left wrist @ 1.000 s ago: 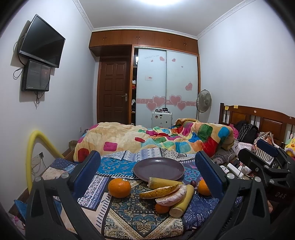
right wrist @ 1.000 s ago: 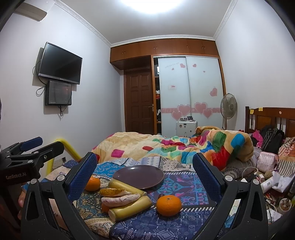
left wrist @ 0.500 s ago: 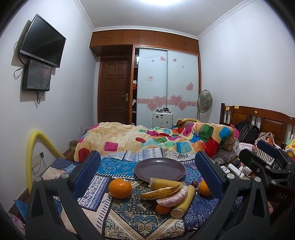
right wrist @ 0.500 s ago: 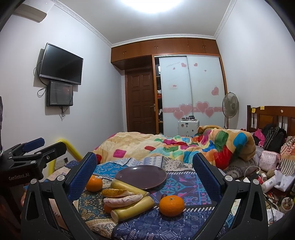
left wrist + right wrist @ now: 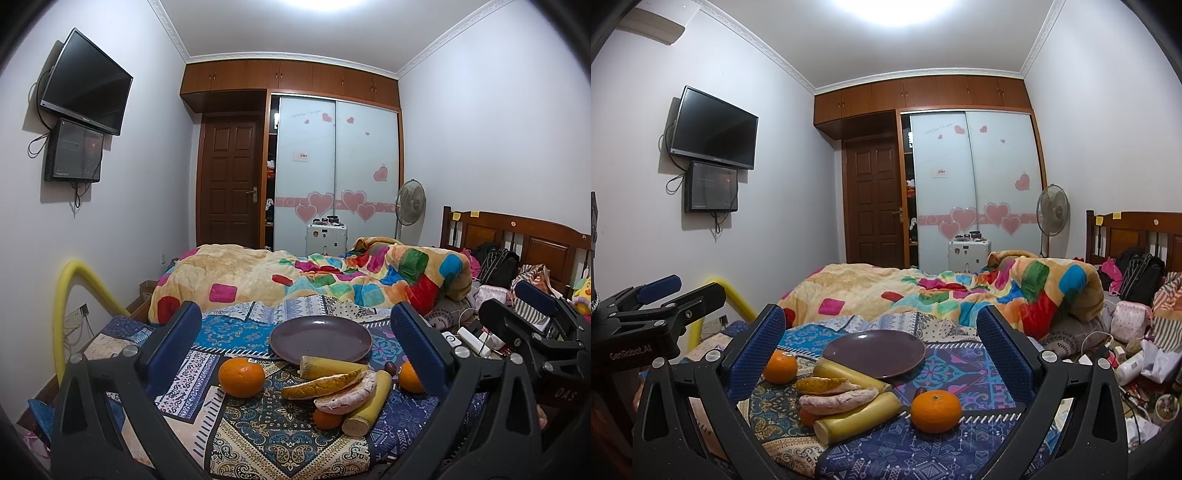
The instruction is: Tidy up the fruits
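Looking thru left wrist cam, left tongs (image 5: pixel 295 347) gape empty w/ purple plate (image 5: pixel 320 339) bare, so I'd drop on near orange (image 5: pixel 241 376) first; right cam: right tongs (image 5: pixel 881 345) wide open too, orange (image 5: pixel 935 411) close ahead on bed (image 5: pixel 960 376).

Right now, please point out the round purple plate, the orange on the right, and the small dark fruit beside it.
Round purple plate (image 5: pixel 875 350): right wrist view, centre of its bare face.
Right orange (image 5: pixel 935 410): right wrist view, front skin.
Small dark fruit (image 5: pixel 921 391): right wrist view, its top.
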